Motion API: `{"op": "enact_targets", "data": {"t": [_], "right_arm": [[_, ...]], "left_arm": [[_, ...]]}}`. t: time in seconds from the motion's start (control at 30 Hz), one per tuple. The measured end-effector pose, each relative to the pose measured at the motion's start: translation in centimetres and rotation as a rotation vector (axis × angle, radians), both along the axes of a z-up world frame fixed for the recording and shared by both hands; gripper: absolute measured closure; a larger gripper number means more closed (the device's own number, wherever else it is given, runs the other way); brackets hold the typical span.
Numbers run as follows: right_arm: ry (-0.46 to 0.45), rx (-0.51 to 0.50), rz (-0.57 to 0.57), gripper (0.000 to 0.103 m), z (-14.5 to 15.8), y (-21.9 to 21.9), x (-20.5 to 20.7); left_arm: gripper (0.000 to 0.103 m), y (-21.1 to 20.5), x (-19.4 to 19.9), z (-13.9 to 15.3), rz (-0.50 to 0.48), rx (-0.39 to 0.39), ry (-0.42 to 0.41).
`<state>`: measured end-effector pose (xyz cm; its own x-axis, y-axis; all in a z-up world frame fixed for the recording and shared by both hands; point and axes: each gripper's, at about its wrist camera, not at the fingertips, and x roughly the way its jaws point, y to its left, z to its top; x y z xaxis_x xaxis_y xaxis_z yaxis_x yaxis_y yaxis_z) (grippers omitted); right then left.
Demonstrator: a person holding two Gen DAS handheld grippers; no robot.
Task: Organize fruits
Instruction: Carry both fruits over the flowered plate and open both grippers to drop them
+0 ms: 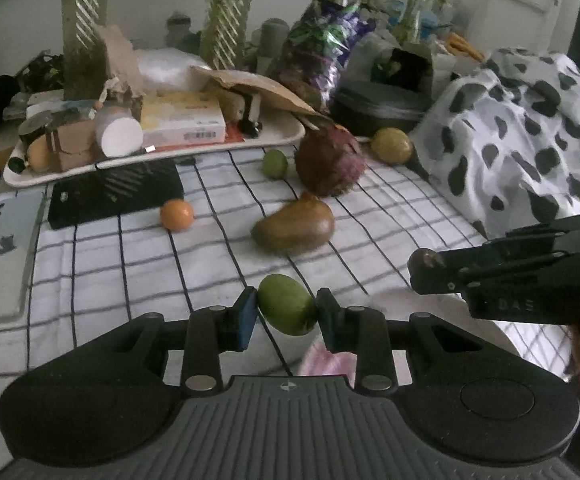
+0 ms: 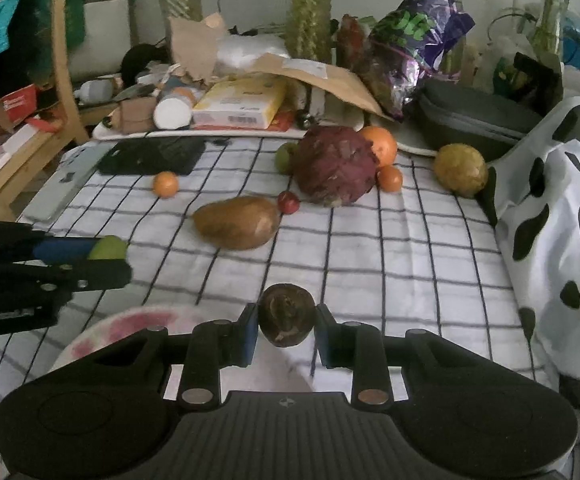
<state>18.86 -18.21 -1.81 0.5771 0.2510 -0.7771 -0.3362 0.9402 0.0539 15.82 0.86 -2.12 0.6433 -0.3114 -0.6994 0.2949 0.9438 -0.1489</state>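
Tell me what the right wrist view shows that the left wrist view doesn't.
Only the right wrist view: a large orange, a smaller one and a small red fruit around the dragon fruit. Only the left wrist view: nothing notable. Both: the left gripper shut on a green fruit, the right gripper shut on a dark brown fruit, and the mango.

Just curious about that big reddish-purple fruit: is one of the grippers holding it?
No: the reddish-purple fruit lies untouched on the checked cloth, far from both grippers.

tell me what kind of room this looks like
Probably a lived-in bedroom or home corner: fruit lies on a white black-checked cloth beside a black-spotted white blanket, a cluttered white tray and potted plants behind.
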Motion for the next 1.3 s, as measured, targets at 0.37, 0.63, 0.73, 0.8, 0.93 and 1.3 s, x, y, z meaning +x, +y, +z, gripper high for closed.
{"op": "enact_targets", "data": {"t": [0.37,0.63,0.73,0.8,0.93,1.3], "right_arm": [[0.064,0.000,0.020,0.072,-0.7,-0.7,-3.3],[0.087,0.007,0.016,0.072,-0.8,-1.1,-4.6],[0.096,0.001,0.024,0.072,-1.0,-0.9,-4.8],[0.103,-0.011,0.029,0.072,-1.3,-0.8,-4.8],[0.115,-0.022,0.024,0.071,-1.7,-0.8,-4.7],[0.090,-0.006,0.041,0.042,-1.0,-0.7,-4.9]], "left_arm": [[0.072,-2.4,-3.0,-0.6,-0.040,0.105,0.010],[0.072,-2.0,-4.5,0.3,-0.035,0.033,-0.005],[0.072,-2.5,-4.9,0.1,-0.062,0.023,0.006],[0.072,-2.9,-4.8,-0.3,-0.082,0.028,0.021],[0.071,-3.1,-4.5,-1.2,-0.093,0.032,0.065],[0.054,-3.5,-4.2,-2.1,-0.118,0.062,0.100]]}}
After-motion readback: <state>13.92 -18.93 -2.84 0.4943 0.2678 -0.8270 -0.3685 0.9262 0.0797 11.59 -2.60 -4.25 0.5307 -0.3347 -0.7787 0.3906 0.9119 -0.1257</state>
